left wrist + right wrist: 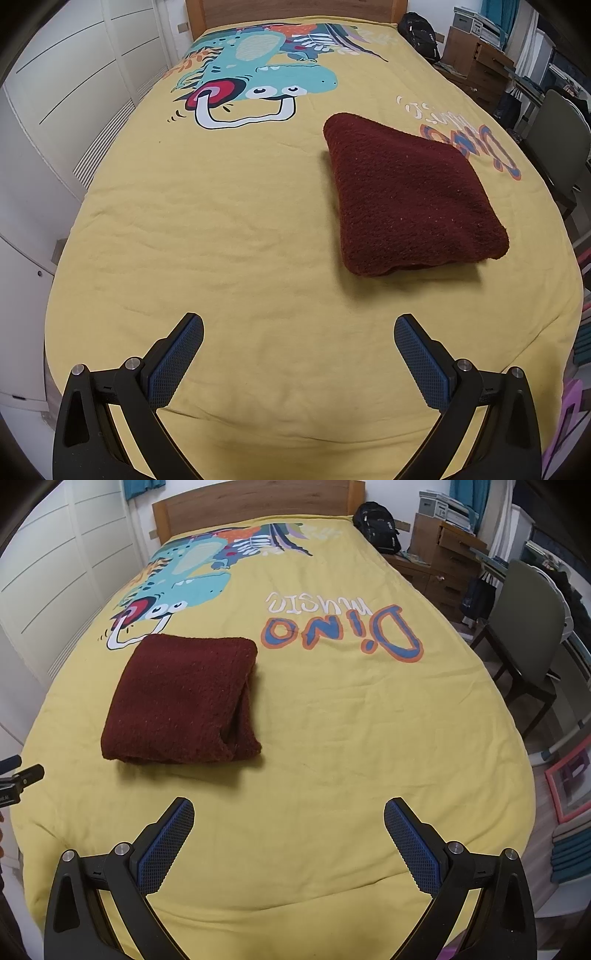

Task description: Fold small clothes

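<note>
Folded maroon garment [410, 199] flat on the yellow bedspread [221, 240], my left gripper [298, 352] and right gripper [289, 836] near its closest edge, both jaws wide apart, empty

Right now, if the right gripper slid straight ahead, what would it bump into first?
Probably just the yellow dinosaur bedspread. The right gripper is open, and the folded dark red knitted garment lies left of its line, so it would likely miss it, though depth is unclear.

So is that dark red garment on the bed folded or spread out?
Folded. The dark red garment sits as a compact, thick square on the yellow bedspread, with stacked layers showing along its right edge.
</note>
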Available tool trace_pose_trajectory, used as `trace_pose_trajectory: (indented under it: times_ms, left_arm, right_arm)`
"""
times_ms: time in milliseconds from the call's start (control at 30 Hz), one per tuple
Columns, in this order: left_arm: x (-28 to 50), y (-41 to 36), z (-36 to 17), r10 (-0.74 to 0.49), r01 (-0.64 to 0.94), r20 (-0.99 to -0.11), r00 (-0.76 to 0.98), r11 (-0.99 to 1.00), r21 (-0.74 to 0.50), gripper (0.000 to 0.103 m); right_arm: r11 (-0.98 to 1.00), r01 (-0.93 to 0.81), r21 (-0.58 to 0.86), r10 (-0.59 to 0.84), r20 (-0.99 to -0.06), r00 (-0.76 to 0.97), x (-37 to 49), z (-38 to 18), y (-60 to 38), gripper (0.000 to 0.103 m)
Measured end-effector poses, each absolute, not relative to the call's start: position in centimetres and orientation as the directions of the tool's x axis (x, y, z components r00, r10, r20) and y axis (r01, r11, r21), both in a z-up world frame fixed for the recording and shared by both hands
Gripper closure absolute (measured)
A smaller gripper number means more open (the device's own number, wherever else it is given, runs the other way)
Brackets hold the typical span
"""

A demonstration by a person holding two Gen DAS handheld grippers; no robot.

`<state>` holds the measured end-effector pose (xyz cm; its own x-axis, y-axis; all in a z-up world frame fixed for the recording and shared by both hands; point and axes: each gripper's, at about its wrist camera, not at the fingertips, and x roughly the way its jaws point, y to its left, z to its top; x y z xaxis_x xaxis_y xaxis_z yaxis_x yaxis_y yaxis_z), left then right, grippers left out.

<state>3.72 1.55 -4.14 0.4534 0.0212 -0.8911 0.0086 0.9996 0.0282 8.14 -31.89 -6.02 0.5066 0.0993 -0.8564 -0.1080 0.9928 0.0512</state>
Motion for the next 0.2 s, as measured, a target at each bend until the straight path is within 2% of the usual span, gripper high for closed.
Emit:
trace_pose_trajectory:
  times_ms: [200]
  left_arm:
    - [3.69, 1.54, -3.90, 0.019, 0.015, -0.889, 0.457, 0.999, 0.029, 0.001]
  right_arm:
    - [0.993, -0.108, 0.052, 0.100, -0.857, 0.506, 8.09, -6.03, -31.93, 0.000]
